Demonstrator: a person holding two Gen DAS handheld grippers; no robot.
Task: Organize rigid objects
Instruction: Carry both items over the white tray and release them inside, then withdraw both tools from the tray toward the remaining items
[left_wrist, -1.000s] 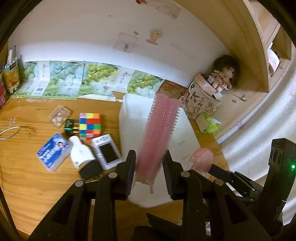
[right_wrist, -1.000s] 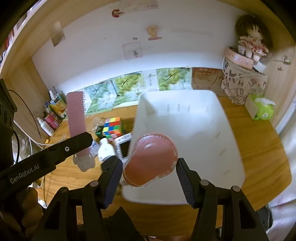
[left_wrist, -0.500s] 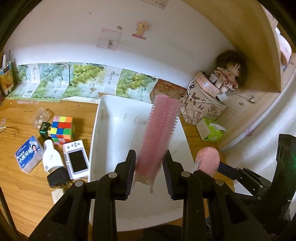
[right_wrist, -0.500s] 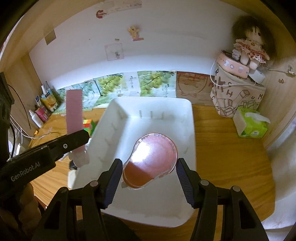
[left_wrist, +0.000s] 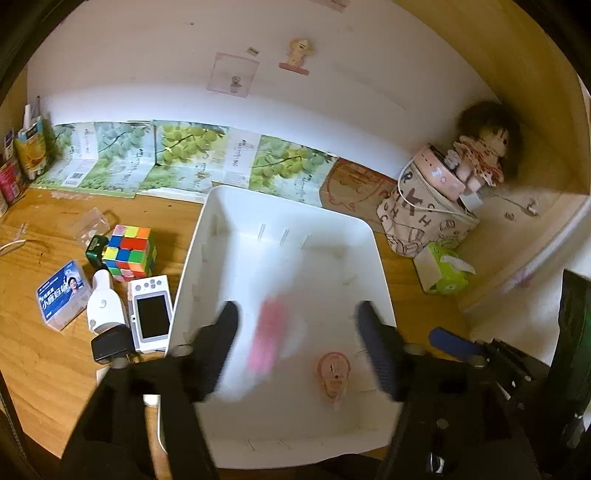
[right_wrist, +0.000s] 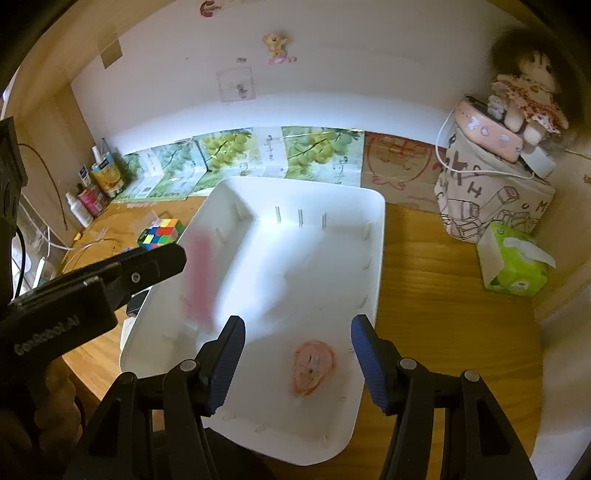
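White wall (left_wrist: 332, 92), wooden desk (right_wrist: 443, 295)

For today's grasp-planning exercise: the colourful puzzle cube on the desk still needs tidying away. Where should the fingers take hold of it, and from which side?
Grip the puzzle cube across two opposite flat side faces, coming down from above. It sits flat on the desk, so its top is free. The green block and white bottle crowd its left and near sides, so place the fingers on the clearer pair of faces.
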